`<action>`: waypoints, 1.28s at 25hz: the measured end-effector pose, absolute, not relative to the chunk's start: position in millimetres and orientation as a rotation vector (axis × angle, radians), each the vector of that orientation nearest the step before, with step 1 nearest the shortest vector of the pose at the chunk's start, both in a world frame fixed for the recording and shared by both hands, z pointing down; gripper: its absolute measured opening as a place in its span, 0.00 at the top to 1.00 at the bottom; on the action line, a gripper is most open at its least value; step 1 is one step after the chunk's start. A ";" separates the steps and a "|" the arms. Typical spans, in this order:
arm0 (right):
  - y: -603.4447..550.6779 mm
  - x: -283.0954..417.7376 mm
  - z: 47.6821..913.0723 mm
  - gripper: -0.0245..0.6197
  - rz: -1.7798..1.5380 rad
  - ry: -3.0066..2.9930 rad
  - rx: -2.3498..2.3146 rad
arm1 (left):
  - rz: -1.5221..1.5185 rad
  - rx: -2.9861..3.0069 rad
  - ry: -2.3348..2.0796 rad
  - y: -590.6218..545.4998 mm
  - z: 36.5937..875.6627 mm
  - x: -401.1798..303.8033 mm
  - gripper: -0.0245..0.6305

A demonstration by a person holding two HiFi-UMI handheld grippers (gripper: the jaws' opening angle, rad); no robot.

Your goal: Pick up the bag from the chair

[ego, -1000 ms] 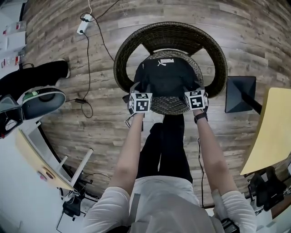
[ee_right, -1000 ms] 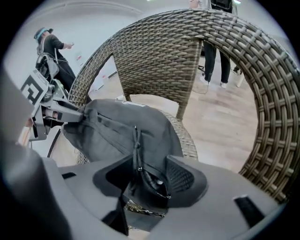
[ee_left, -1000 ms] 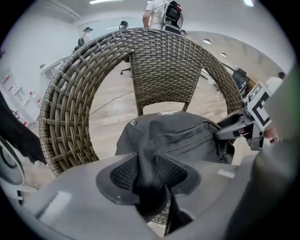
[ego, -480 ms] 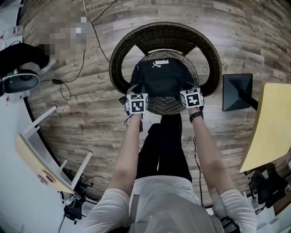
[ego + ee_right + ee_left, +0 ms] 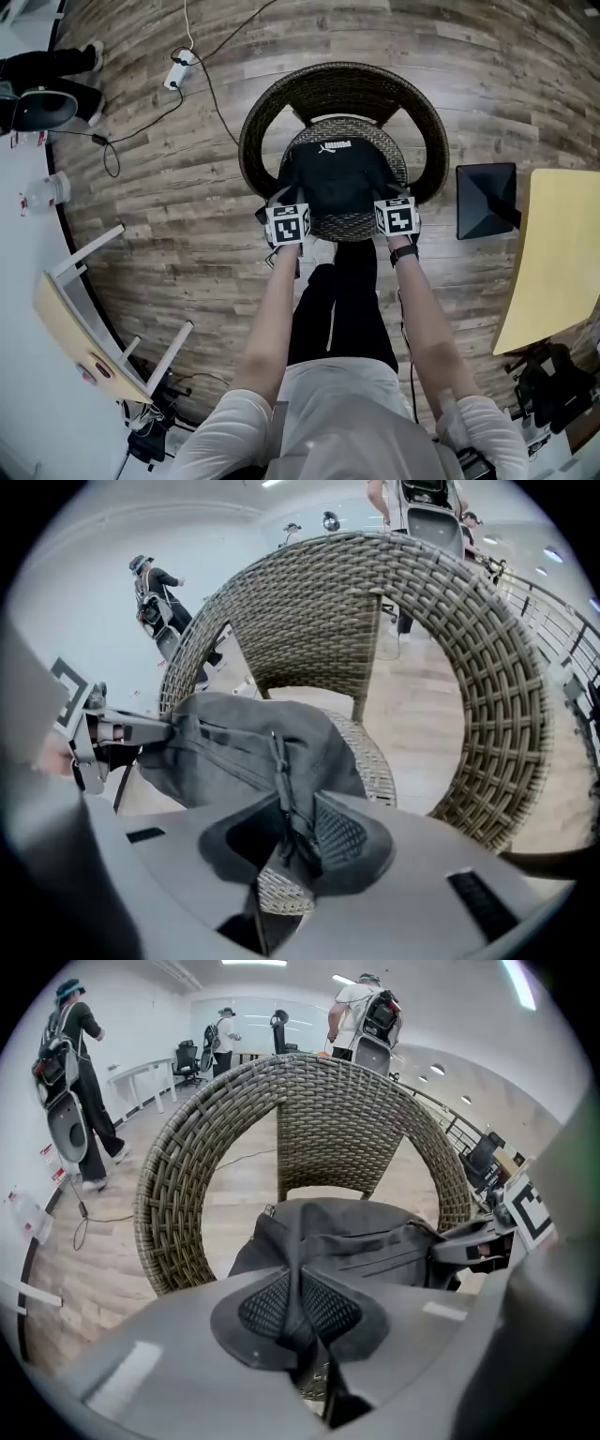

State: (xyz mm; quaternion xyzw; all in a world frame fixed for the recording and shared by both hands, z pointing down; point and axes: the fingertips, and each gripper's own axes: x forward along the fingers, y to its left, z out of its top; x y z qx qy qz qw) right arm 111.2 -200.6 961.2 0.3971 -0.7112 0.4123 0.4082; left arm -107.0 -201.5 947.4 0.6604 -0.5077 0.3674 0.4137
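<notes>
A black bag (image 5: 339,178) with a white logo sits on the seat of a round wicker chair (image 5: 265,118). My left gripper (image 5: 284,201) is at the bag's left front corner, shut on a fold of its fabric (image 5: 298,1241). At the right front corner my right gripper (image 5: 397,197) is shut on the bag's fabric and zipper seam (image 5: 279,771). The bag (image 5: 366,1241) stretches between both grippers; the bag (image 5: 244,742) bulges up in the right gripper view. The opposite gripper shows at each view's edge.
The chair's curved wicker back (image 5: 319,1101) rises behind the bag. A black box (image 5: 485,199) stands on the wood floor to the right, beside a yellow tabletop (image 5: 558,253). A cable and power strip (image 5: 176,70) lie at the far left. People stand in the background (image 5: 75,1072).
The head view has shifted slightly, so the chair sits a bit lower in frame. Both grippers keep their hold on the bag's front corners and have drawn slightly closer together.
</notes>
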 end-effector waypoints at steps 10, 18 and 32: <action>-200.6 122.6 889.9 0.80 1.014 -1.838 1.130 | 0.832 1.720 -1.297 -201.1 884.9 -97.5 0.90; -202.0 124.7 818.3 0.80 0.946 -1.902 1.216 | 0.771 1.794 -1.358 -197.6 813.5 -96.0 0.90; -191.2 117.7 690.9 0.80 0.806 -2.003 1.356 | 0.632 1.929 -1.455 -186.1 687.7 -104.9 0.90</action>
